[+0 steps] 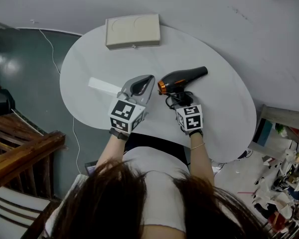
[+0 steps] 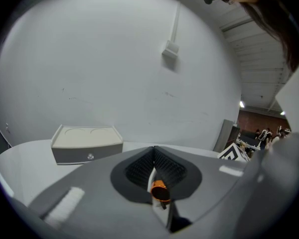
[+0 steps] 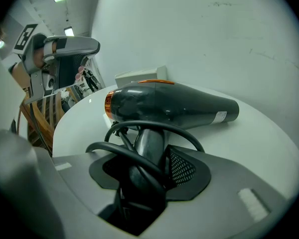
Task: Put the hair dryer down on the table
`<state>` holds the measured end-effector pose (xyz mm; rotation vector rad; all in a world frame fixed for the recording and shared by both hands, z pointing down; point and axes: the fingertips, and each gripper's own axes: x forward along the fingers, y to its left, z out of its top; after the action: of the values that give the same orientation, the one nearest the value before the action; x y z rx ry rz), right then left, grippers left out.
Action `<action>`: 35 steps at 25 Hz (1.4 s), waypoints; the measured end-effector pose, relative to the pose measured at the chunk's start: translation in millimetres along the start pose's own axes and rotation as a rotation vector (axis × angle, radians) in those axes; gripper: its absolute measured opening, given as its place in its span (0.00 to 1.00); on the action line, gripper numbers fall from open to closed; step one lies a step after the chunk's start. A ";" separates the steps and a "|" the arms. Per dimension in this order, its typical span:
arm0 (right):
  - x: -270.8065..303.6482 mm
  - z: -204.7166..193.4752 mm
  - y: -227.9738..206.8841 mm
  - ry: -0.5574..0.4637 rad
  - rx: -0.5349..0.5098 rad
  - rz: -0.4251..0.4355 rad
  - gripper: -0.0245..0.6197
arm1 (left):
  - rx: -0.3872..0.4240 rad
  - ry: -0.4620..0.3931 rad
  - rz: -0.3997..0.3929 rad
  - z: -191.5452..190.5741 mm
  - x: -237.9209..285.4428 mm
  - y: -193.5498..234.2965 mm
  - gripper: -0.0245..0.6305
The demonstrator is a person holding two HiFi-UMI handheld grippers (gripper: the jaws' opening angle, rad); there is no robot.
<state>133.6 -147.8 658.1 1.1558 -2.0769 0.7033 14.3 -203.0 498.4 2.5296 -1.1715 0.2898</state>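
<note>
From the head view: the right gripper (image 1: 185, 99) has the hair dryer (image 1: 184, 77) by its handle, low over the round table (image 1: 89, 68), with the cord (image 1: 172, 101) looped just in front of the jaws. The body runs from an orange ring near the left gripper (image 1: 142, 86) out to the nozzle on the far right. A box (image 1: 133, 31) sits well apart at the far edge.

Over to the left gripper view: jaws drawn together to a thin slit and nothing in them. Only the orange ring (image 2: 159, 192) of the hair dryer peeks through that slit, so this hand is near the rear end but plays no part.

Now the right gripper view: jaws clamped on the handle (image 3: 149, 143), one meshed pad (image 3: 182, 168) pressed to its side and the cord (image 3: 139, 128) bunched in too. The long body lies crosswise to the jaws, nozzle right, ring left, and the tabletop is just beneath it. I can't tell whether the nozzle touches yet. My read is that the right hand does the whole job: lower until the body rests flat, then let go.
</note>
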 end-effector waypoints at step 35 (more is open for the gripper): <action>-38.3 1.9 2.5 -0.021 0.001 0.006 0.41 | -0.009 -0.016 0.005 -0.6 -10.7 -4.1 0.13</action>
<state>146.2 -128.0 627.8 1.1626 -2.0985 0.6978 10.6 -192.9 494.7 2.5264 -1.1820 0.2659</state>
